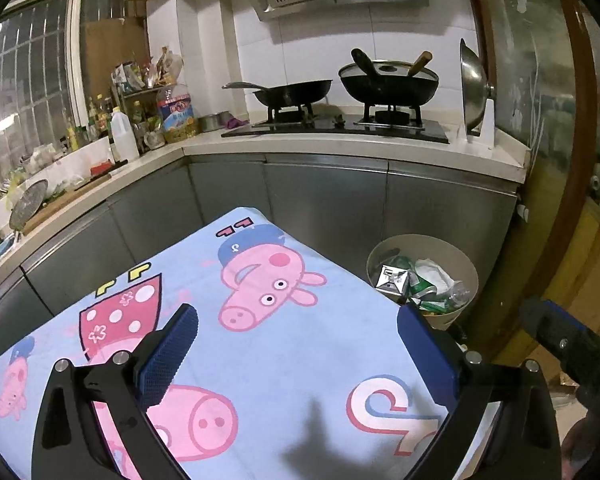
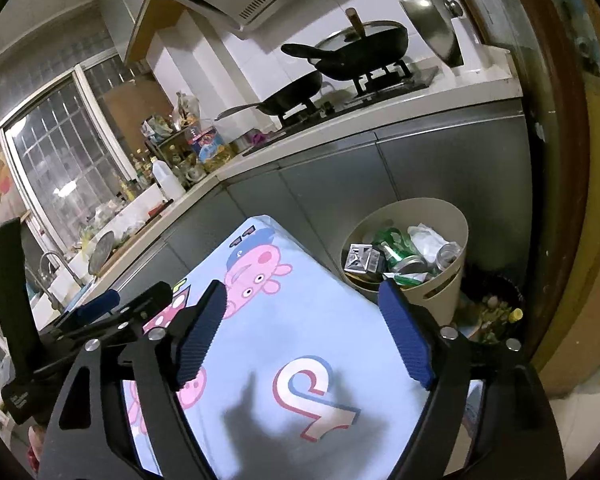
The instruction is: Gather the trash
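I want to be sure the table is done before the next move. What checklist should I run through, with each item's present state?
1. Left tongs empty: ok, jaws wide, only cloth between them.
2. Right tongs empty: ok, jaws apart, nothing held.
3. Tablecloth free of trash: ok for the part in view; its near edge is hidden by the tongs.
4. Bin upright beside the table: ok.
5. Trash inside the bin: ok, a carton, cans and crumpled paper lie below the rim.
6. Floor around the bin clear: cannot tell; something dark with yellowish bits lies beside it.
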Demonstrator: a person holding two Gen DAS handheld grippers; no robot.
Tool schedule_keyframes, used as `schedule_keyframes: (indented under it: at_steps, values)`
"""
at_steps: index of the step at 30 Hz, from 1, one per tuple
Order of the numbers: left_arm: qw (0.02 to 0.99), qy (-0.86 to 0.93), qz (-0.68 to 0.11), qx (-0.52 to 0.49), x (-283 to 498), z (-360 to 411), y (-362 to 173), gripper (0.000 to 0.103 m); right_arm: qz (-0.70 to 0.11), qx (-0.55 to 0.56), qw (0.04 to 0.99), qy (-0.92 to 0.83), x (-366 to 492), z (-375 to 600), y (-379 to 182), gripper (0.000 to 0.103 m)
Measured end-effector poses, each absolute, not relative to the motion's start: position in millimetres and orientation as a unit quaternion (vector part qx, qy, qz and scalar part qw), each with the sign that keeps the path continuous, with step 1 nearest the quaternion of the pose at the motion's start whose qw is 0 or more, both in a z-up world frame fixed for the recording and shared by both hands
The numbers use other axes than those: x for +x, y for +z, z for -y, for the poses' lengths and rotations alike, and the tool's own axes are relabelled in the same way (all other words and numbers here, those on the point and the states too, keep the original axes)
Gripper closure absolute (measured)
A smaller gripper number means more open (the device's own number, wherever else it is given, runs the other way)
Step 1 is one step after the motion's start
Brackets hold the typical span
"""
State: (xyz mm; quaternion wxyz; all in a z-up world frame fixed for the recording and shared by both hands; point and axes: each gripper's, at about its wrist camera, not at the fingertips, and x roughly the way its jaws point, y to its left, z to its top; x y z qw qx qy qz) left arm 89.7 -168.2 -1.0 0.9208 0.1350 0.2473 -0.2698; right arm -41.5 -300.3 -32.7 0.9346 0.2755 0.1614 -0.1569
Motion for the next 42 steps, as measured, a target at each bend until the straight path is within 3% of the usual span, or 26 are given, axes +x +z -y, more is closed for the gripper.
schedule_keyframes:
  at_steps: [13, 17, 42]
  values:
    - [0.93, -0.264, -0.223, 0.123, 79, 151, 13, 0.004, -0.146, 0.284, 0.936, -0.151, -46, 293, -27, 0.022]
    - [0.934, -0.253, -0.222, 0.123, 78, 149, 15, 0.004, -0.139, 0.282, 0.937, -0.155, -49, 292, -25, 0.017]
    - [0.947, -0.231, -0.186, 0.121, 66, 145, 24, 0.004, -0.136, 0.29, 0.934, -0.158, -59, 288, -24, 0.017]
